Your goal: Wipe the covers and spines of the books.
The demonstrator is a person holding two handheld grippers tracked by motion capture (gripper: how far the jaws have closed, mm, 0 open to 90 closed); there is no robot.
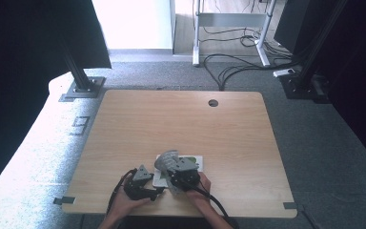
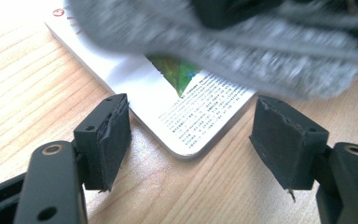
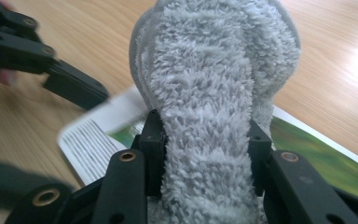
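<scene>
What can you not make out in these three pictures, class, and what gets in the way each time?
- High view: the booklet cover is too small to read and half hidden by the grey cloth and the right tool.
- Left gripper view: the cloth is blurred and covers most of the booklet's green picture.
- Right gripper view: the cloth hides the booklet's middle; its print is blurred.

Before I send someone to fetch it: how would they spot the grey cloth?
Look at the wooden table, near its front edge where the person's two hands come in. There a white printed booklet lies flat, and the grey cloth is bunched above it, clamped in the right gripper. It is the one soft, fluffy thing there.
</scene>
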